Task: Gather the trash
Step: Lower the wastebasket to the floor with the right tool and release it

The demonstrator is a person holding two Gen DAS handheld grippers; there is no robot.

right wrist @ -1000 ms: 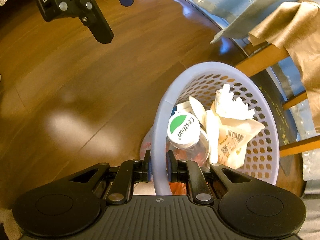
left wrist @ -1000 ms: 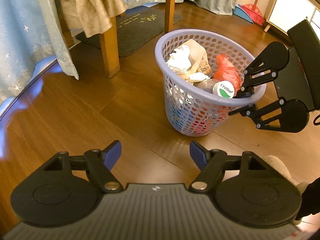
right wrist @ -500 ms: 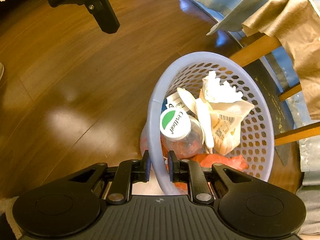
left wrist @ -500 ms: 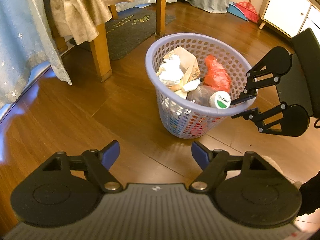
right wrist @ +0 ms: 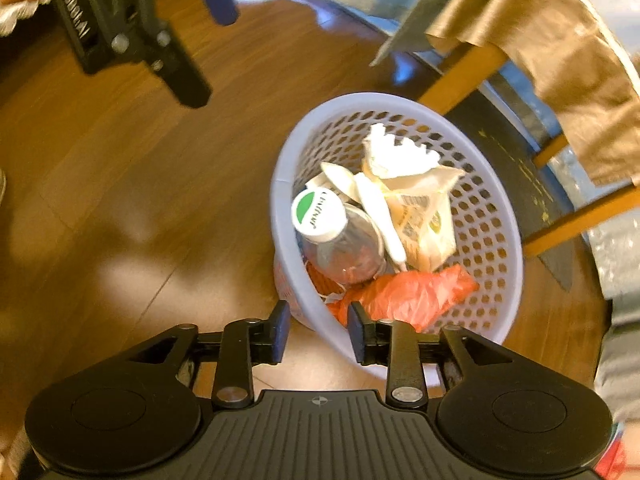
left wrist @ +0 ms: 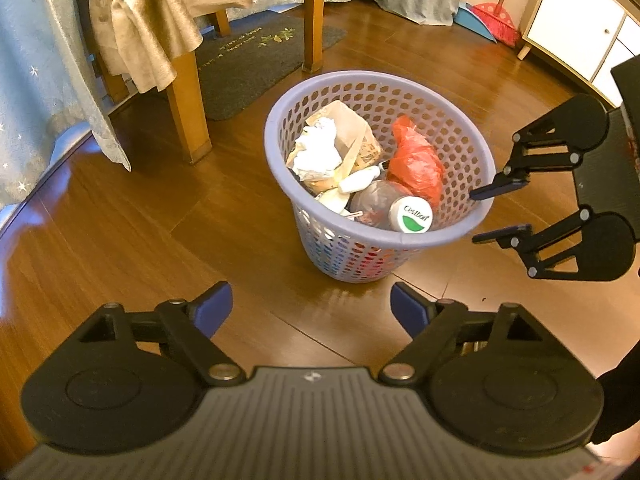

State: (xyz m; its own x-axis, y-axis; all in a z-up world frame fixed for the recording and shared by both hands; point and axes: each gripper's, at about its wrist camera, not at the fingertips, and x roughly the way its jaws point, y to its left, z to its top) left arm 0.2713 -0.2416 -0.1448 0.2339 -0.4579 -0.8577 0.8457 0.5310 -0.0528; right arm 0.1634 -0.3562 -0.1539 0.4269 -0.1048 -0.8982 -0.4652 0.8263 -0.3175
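Here the lilac basket [left wrist: 376,236] is seen standing on the wooden floor [left wrist: 140,216], beside a table leg [left wrist: 186,112]. Inside it are held a clear bottle [right wrist: 344,248] with a green-and-white cap, an orange bag [left wrist: 416,162] and crumpled white paper [left wrist: 316,152]. At the basket's rim the right gripper [right wrist: 318,326] is placed, its jaws having just been opening, parted and no longer pressed on the rim between them. Further from the basket, the left gripper [left wrist: 310,308] is held over bare floor, spread wide and empty.
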